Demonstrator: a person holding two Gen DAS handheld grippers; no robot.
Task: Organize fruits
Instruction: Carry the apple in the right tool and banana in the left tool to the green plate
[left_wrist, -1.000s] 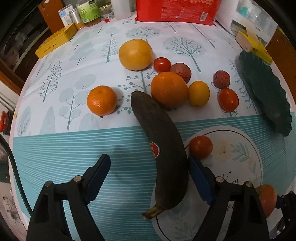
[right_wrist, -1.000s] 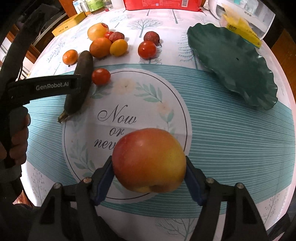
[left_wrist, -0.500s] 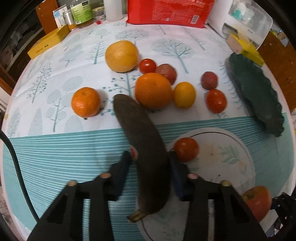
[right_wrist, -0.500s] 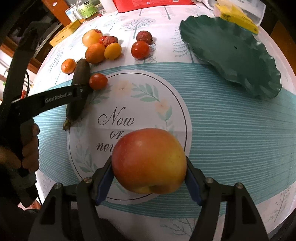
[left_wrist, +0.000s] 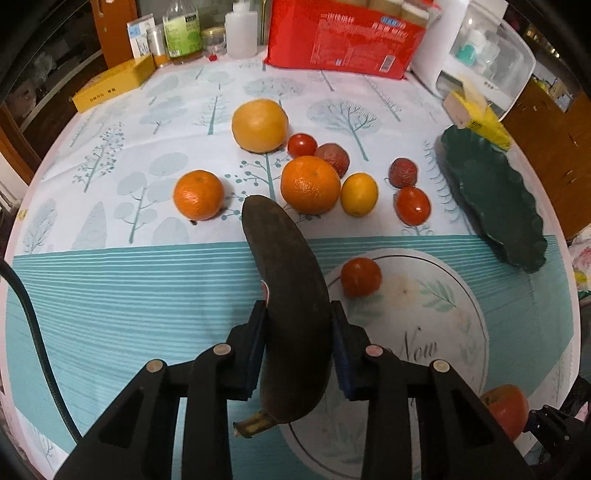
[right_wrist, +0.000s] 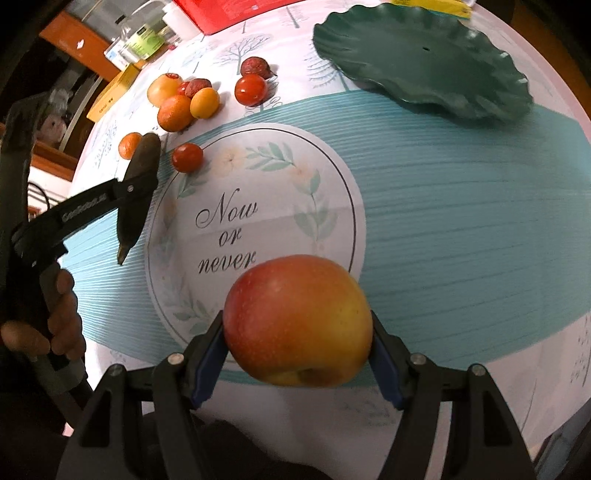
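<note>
A: What is the left gripper (left_wrist: 297, 334) doing?
B: Its jaws, having just been closing, are pinching the dark banana (left_wrist: 288, 295) at mid-length, stem end nearest the camera.
A: And the right gripper (right_wrist: 297, 332)?
B: It is clamping the apple (right_wrist: 297, 321) above the tablecloth (right_wrist: 461, 206), with the green plate (right_wrist: 424, 62) lying beyond.

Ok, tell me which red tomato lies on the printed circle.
The tomato right beside the held banana; it alone overlaps the circle's edge. The other two sit farther back among the oranges.
</note>
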